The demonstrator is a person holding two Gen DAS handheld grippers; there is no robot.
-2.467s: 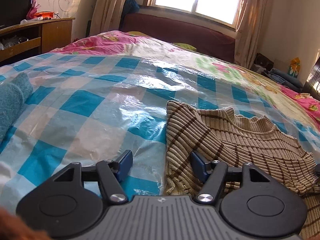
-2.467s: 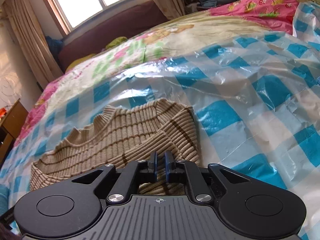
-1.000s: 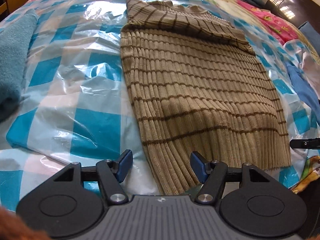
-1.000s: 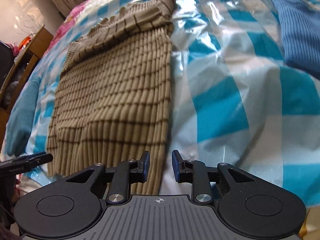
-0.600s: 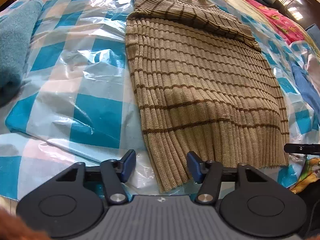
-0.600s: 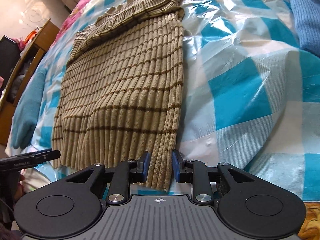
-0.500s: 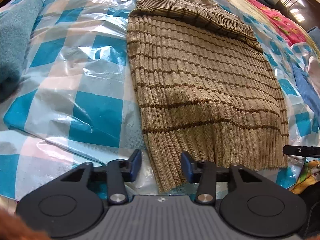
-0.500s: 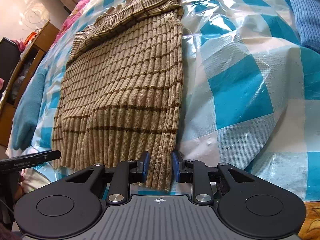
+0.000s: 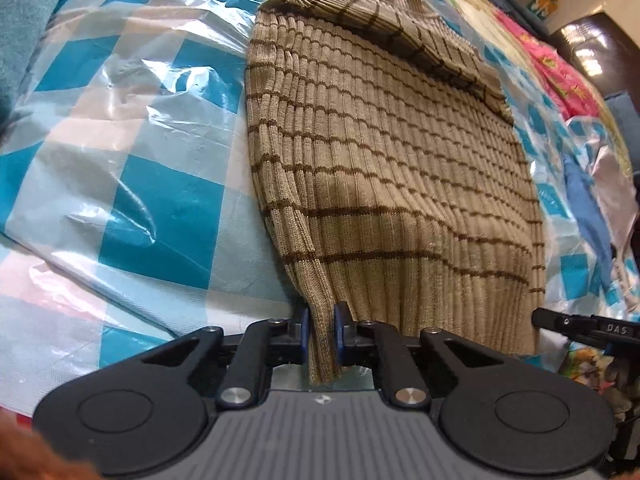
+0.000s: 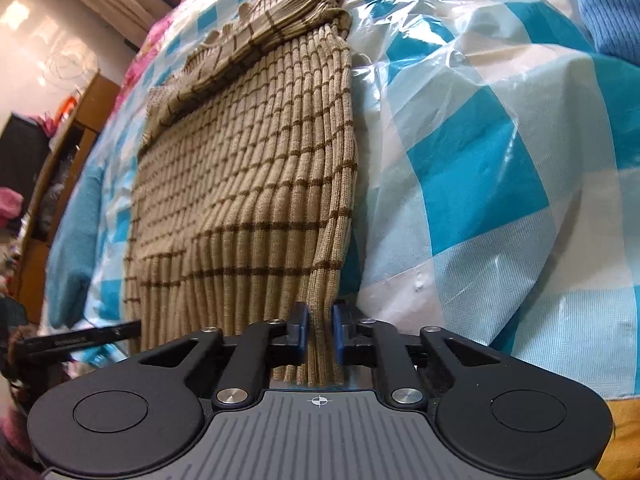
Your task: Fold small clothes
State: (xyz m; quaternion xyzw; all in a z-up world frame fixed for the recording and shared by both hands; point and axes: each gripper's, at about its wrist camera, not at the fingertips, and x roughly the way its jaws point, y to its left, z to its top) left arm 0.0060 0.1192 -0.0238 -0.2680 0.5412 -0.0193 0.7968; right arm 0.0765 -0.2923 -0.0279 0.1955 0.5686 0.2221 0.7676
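Note:
A tan ribbed sweater with brown stripes (image 9: 392, 152) lies flat on a blue-and-white checked plastic sheet (image 9: 120, 128), sleeves folded across its top. My left gripper (image 9: 321, 330) is shut on the sweater's bottom-left hem corner. My right gripper (image 10: 320, 330) is shut on the bottom-right hem corner of the sweater (image 10: 248, 184). Each gripper's edge shows in the other's view: the right one in the left wrist view (image 9: 584, 326), the left one in the right wrist view (image 10: 76, 338).
A teal towel (image 9: 20, 12) lies left of the sweater and shows in the right wrist view (image 10: 76, 232). A blue knit garment (image 10: 608, 12) lies to the right, with blue cloth (image 9: 588, 204) near the sheet's edge. A wooden cabinet (image 10: 60, 152) stands beyond the bed.
Both grippers moved in onto the hem and closed on it: the left from wide open, the right from slightly open. The hem corners now sit pinched between the jaws.

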